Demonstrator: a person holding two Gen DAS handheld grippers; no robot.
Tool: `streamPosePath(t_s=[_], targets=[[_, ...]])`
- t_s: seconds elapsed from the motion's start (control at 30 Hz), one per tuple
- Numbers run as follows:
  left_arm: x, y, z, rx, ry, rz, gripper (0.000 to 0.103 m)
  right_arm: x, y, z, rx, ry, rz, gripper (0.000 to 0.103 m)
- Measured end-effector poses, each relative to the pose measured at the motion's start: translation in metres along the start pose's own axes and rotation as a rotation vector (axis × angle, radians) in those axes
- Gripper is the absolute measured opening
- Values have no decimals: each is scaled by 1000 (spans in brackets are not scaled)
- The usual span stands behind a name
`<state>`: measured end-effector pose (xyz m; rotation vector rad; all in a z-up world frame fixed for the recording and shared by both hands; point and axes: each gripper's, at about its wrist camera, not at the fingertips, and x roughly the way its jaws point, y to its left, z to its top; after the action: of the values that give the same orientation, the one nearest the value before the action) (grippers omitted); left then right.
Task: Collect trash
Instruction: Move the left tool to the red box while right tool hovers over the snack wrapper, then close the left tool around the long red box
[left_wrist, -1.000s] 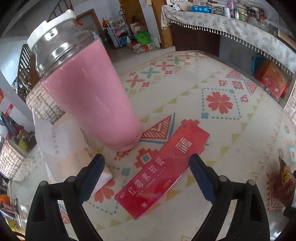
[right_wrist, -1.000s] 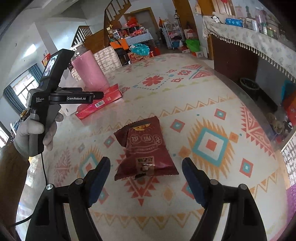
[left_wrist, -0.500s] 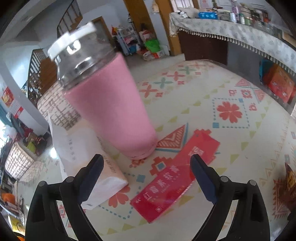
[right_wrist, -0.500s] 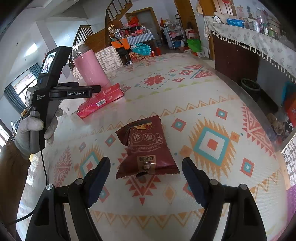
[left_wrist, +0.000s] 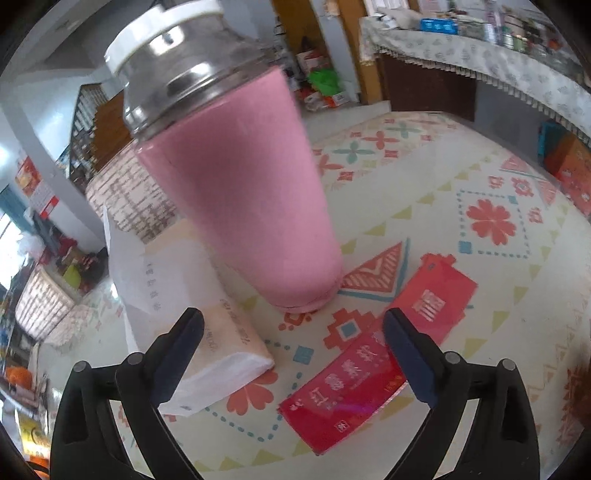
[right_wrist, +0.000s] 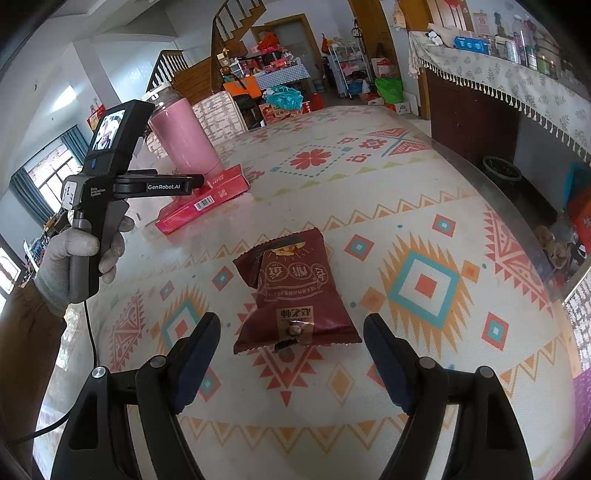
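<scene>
Right gripper (right_wrist: 291, 332) hangs wide, empty, lined up over crumpled dark-red foil snack wrapper (right_wrist: 293, 291), while left gripper (left_wrist: 293, 334), jaws just widening, empty, faces tall pink steel-lidded tumbler (left_wrist: 243, 192).

- The tall pink matt-coated tumbler (left_wrist: 255, 206) had a shiny steel shoulder and a white plastic lid.
- The flat red cardboard box (left_wrist: 373, 373) looked glossy.
- The dark red foil-like snack bag (right_wrist: 295, 291) was crinkled.
- The patterned table covering (right_wrist: 424, 206) looked smooth, slightly sheeny.

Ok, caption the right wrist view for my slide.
Open right gripper poised before a dark red snack bag on the patterned table.
</scene>
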<state>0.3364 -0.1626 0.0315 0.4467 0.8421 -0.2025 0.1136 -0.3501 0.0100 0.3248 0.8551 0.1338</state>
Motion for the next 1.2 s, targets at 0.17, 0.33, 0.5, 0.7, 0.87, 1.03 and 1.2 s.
streamPosePath(t_s=[0.17,0.33,0.5,0.7,0.87,1.03,1.2], targets=[[0,3,-2,-61,50,-66,101,-1,0,-1,0,0,2,84],[-17,-14,-16,-9,70,-127,103,-2,-1,-1,4,-1,8,84],[-39,-38,-30,61,61,-160,103,-2,-1,-1,5,-1,9,84],[-35,-71,-37,176,64,-15,103,-2,-3,-1,11,-5,15,84],[-40,-73,-41,152,82,23,102,-3,-4,-1,13,-7,23,84],[-64,-67,-52,120,93,38,55,-2,-4,0,13,-8,27,84],[-96,-67,-72,137,120,-77,54,-2,-3,-1,12,-11,25,83]])
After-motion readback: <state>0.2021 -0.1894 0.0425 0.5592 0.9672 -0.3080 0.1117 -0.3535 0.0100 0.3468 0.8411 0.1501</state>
